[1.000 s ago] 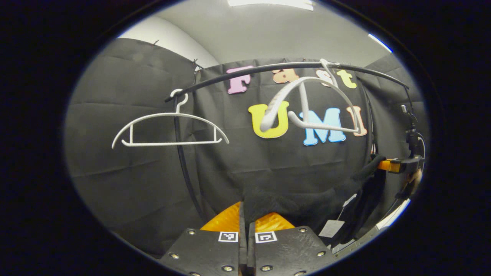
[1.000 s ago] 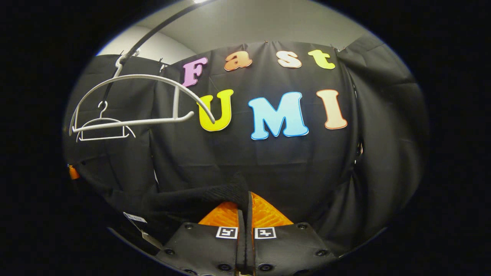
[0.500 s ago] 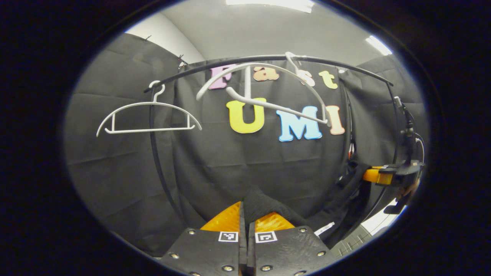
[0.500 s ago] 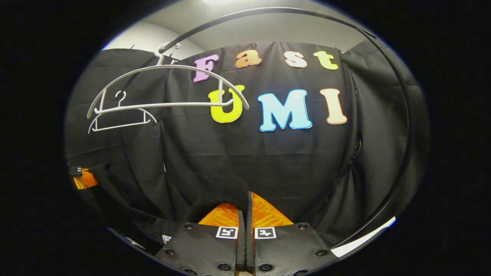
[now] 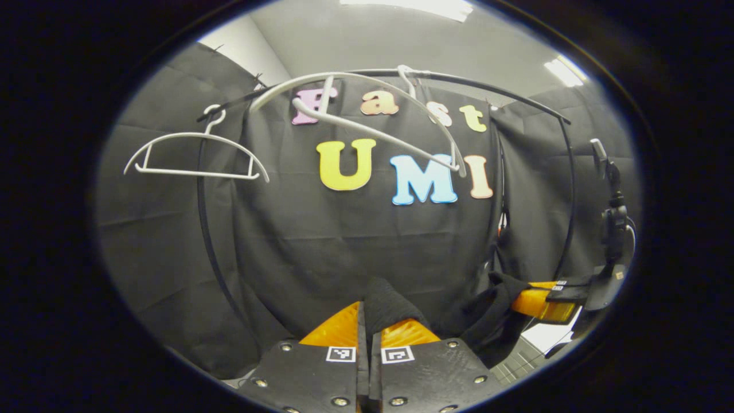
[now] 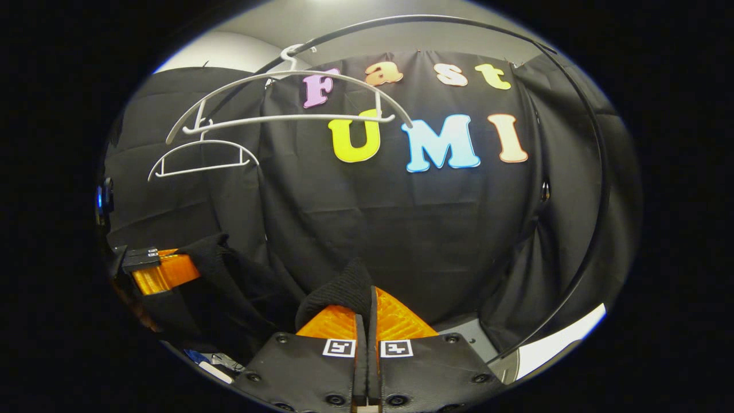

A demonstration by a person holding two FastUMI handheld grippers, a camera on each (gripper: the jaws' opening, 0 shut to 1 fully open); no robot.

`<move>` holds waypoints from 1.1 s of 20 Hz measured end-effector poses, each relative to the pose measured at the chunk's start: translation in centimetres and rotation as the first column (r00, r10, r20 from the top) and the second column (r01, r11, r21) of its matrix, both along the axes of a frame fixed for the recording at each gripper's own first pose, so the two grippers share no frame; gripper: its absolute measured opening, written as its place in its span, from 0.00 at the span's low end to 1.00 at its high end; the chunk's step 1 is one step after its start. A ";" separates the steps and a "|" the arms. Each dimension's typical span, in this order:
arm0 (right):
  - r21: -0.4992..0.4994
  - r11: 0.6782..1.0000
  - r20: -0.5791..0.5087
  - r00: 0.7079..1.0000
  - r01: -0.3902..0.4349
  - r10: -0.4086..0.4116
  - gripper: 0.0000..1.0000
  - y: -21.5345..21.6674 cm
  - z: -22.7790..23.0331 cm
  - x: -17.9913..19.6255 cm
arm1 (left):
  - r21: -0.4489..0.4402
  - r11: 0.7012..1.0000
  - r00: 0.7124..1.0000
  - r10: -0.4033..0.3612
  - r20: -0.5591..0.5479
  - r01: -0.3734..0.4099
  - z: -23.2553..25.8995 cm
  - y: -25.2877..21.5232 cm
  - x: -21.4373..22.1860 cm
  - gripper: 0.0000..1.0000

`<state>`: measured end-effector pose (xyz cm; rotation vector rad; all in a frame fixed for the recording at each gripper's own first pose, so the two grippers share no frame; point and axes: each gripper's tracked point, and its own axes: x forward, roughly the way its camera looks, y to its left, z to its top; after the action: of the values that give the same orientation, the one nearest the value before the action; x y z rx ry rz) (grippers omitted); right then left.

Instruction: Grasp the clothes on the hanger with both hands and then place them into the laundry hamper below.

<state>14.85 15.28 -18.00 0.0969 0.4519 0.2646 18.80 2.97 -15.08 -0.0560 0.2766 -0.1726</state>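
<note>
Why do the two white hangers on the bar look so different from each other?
In the left gripper view, the near hanger hangs tilted, one end dipping low, while the far hanger hangs level. The near hanger looks bigger because it is closer to the camera; the far hanger looks smaller. Both are white, bare of clothes, and hooked on the same black rail.

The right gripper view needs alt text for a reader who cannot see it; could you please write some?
The right gripper has its fingers shut on a fold of black garment, which stretches left to the left gripper, also holding it. Above, two bare white hangers hang from a curved black rail in front of the black cloth wall.
</note>
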 end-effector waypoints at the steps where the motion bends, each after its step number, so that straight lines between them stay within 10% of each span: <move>1: 0.005 1.000 -0.009 1.000 0.003 -0.003 0.01 0.3 -0.8 -0.7 | -0.004 1.000 1.000 0.003 -0.013 -0.003 -0.9 -0.2 -0.3 0.01; 12: -0.091 0.996 -0.216 0.976 -0.004 -0.016 0.02 1.2 -12.8 -6.1 | 0.074 0.997 0.966 0.007 -0.257 0.013 -15.3 -0.4 -3.5 0.02; 22: -0.191 0.981 -0.416 0.908 -0.023 -0.060 0.00 -0.3 -21.8 -9.7 | 0.159 0.986 0.827 0.042 -0.561 0.058 -28.5 1.0 -9.9 0.03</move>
<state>5.10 14.99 -39.75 -0.0337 0.9043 0.1786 8.90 4.02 -43.59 0.0669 0.8867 -0.1365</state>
